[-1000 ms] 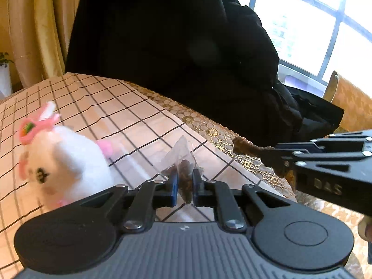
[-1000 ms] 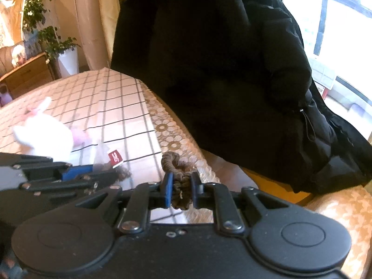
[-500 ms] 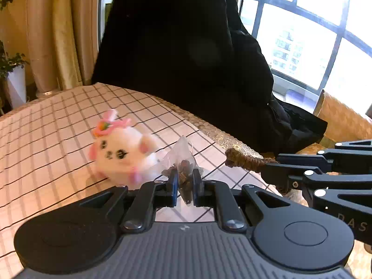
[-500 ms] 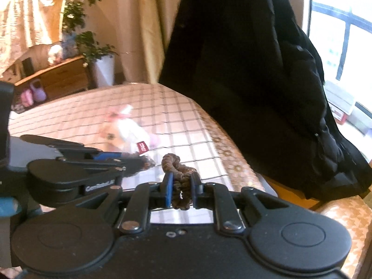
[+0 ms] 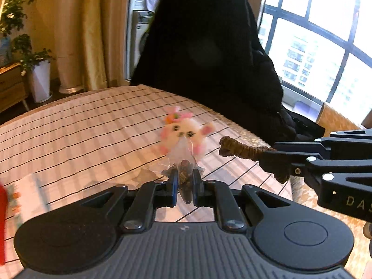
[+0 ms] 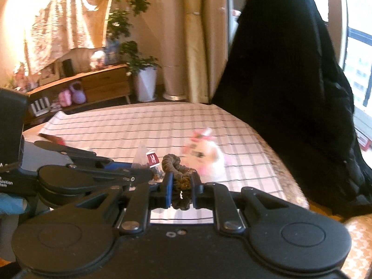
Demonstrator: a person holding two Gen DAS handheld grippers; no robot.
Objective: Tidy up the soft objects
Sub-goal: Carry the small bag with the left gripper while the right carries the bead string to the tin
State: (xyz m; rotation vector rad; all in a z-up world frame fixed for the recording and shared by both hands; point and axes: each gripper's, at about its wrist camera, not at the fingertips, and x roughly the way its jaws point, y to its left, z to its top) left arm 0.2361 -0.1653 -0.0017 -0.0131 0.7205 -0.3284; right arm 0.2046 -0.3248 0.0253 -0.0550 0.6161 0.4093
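**Tongs aloft with two soft items above the checked tablecloth**

Left tongs [image 5: 183,183]: my blue-padded jaws are pinched nearly together on a clear, crinkled plastic pouch [image 5: 183,160] with dark, granular contents; in the right wrist view a small maroon tag [image 6: 152,159] hangs beside it. Right tongs [image 6: 181,186]: my jaws are clamped on a brown scrunchie [image 6: 177,169], a ruffled fabric loop whose free end sticks out past the fingertips. Both items hang in the air, clear of the table [image 5: 81,125], whose cloth is pale with thin dark grid lines and a patterned gold border. A white, fluffy plush toy [image 5: 186,132] with pink ears and a pink bow sits on the cloth near the far edge, blurred. A black padded coat [image 5: 209,46] hangs behind the table. Compared with a second ago, both tongs keep the same grip, and the plush now appears farther off and more central, with more of the tabletop showing.
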